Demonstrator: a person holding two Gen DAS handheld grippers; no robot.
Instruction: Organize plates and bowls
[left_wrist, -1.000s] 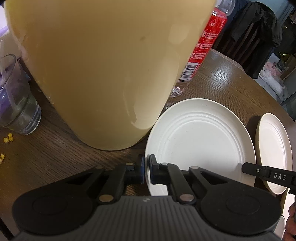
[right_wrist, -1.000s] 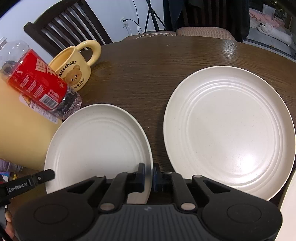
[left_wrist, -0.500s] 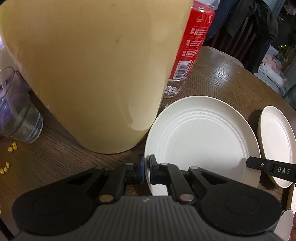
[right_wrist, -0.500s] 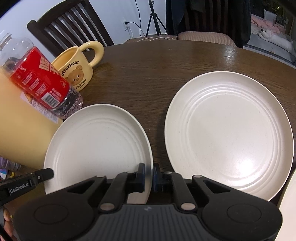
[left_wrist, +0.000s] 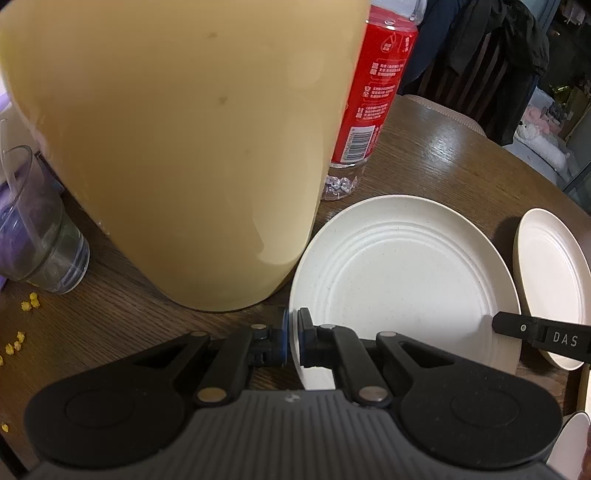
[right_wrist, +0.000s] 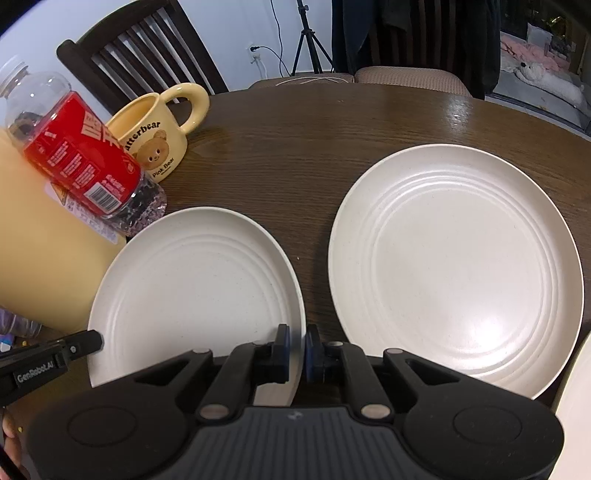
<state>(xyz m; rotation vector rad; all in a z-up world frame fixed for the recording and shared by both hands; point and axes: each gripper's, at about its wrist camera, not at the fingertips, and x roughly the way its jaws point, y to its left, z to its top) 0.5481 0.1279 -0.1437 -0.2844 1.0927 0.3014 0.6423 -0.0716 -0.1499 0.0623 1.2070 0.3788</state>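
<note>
- Left wrist view: left tongs (left_wrist: 291, 341) pinch the near rim of a cream plate (left_wrist: 402, 280); only here appear a glass (left_wrist: 40, 240) and yellow crumbs (left_wrist: 29, 305).
- Right wrist view: right tongs (right_wrist: 296, 350) pinch the same plate's (right_wrist: 195, 291) opposite rim; only here, a bear mug (right_wrist: 157, 136); a second plate (right_wrist: 454, 266) lies beside on the tabletop (right_wrist: 295, 147).

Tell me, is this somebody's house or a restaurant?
Most likely somebody's home, at a dining table. The round wooden table has dining chairs around it, a bear mug sits by the plates, and a soft toy lies in the next room.
</note>
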